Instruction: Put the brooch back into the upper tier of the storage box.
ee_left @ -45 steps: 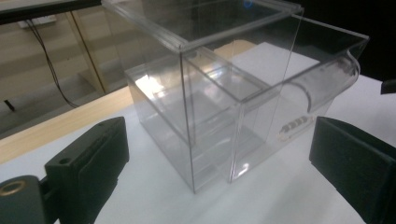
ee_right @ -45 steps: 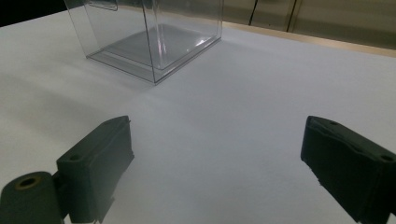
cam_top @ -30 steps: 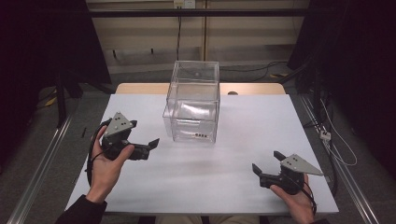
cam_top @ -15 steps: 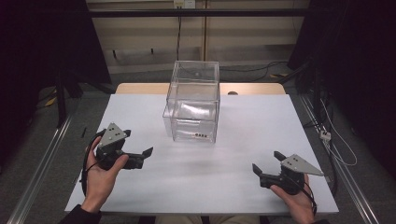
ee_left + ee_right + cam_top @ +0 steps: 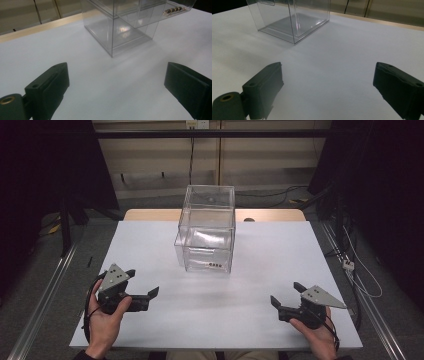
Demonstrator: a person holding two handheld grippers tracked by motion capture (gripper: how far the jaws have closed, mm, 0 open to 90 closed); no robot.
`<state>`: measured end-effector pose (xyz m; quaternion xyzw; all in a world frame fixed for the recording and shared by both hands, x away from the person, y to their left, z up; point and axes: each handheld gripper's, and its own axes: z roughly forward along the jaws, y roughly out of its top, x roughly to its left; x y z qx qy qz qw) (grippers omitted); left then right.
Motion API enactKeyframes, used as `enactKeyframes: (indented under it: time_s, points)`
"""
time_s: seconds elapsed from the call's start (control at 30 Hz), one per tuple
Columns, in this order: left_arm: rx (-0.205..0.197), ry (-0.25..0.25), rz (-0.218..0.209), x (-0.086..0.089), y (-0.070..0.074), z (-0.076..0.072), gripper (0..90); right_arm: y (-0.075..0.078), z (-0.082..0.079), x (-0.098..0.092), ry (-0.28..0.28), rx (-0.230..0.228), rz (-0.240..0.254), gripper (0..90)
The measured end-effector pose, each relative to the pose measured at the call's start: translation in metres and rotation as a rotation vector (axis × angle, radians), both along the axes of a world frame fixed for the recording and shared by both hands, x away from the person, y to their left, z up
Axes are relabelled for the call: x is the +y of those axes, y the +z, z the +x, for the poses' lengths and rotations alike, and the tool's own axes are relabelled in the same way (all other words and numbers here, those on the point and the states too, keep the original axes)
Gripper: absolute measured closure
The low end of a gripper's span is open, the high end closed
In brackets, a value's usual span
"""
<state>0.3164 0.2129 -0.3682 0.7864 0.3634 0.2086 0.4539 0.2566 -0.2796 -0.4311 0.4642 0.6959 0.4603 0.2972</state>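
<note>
While standing mid-table on the white tabletop (image 5: 250,270), well apart from both, clear square-sided plastic box (image 5: 207,230) cut off at its top in both gripper views, small dark row on its front too tiny to identify; left black two-jaw gripper (image 5: 142,282) and right black two-jaw gripper (image 5: 286,296) jaws spread wide, holding nothing.

Table (image 5: 150,250): white top, pale wood far edge. Box (image 5: 207,227): clear plastic, row of small brass-coloured dots on its front. Left hand-held gripper (image 5: 142,292): black, grey plate. Right hand-held gripper (image 5: 286,296): black, grey plate.
</note>
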Motion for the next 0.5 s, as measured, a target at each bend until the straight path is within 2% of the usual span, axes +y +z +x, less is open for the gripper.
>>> enactKeyframes:
  time_s: [0.13, 0.2, 0.37, 0.5]
  points:
    - [0.003, 0.010, 0.007, 0.003, -0.006, -0.001, 5.5, 0.000, 0.000, 0.000, 0.001, 0.000, 0.000, 8.5]
    - [-0.007, 0.033, 0.020, 0.006, -0.009, -0.004, 5.4, 0.000, 0.001, 0.000, 0.001, 0.000, 0.001, 8.5]
    - [0.002, 0.028, 0.032, 0.009, -0.017, -0.007, 5.2, 0.000, 0.001, 0.001, 0.002, 0.002, 0.002, 8.5]
    - [0.004, 0.038, 0.018, 0.010, -0.024, -0.009, 5.2, 0.000, 0.002, 0.001, 0.004, 0.001, 0.001, 8.4]
